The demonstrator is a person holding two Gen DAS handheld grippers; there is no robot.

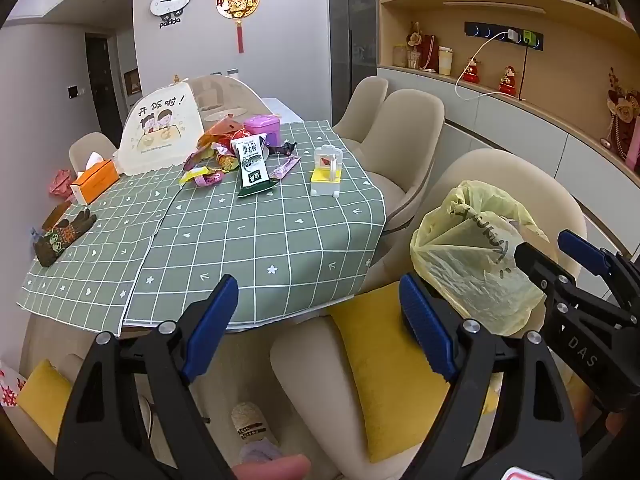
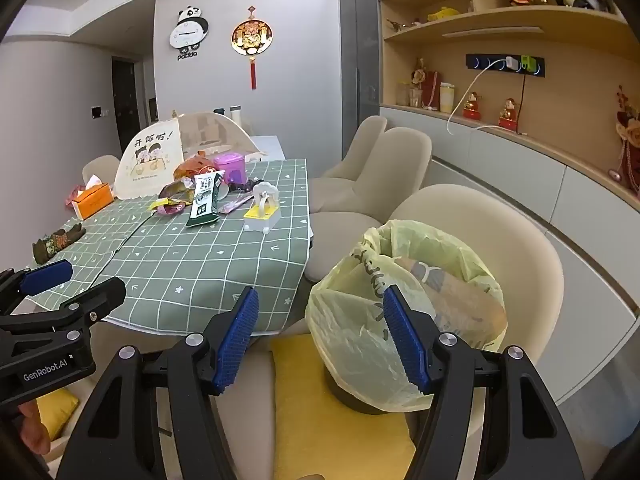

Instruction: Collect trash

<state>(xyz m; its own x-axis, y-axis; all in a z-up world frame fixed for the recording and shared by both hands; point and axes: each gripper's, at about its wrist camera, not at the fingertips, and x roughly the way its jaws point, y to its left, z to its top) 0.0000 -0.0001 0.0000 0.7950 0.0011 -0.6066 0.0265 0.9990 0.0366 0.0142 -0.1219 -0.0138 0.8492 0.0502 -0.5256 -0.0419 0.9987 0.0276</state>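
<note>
Trash: we see a heap of snack wrappers (image 1: 224, 152) lying at the far middle of the tabletop (image 1: 256, 240), with a green-and-white packet (image 1: 251, 168) standing at its near edge and a purple wrapper (image 1: 285, 167) just beside that.
Bag: a yellow plastic bag (image 2: 400, 320) lines a dark bin (image 2: 352, 398) that sits on a yellow cushion (image 2: 320, 400) on the chair (image 2: 480, 216) nearest us, to the right of the tabletop; its mouth is open and something is already inside.
Left gripper (image 1: 318, 316): we hold its fingers spread wide, with nothing between them, above the near edge of the green checked cloth.
Right gripper (image 2: 320, 340): its fingers are spread too and hold nothing; in its own view the right finger overlaps the bag's front, and we cannot tell whether it touches.
Other things on the tabletop: an orange tissue box (image 1: 95, 187) and a knitted glove (image 1: 60, 236) lie to the left, a folding food cover (image 1: 160, 132) stands behind the heap, a purple container (image 1: 262, 128) sits at its far side, and a small white-and-yellow stand (image 1: 326, 178) sits to the right.
</note>
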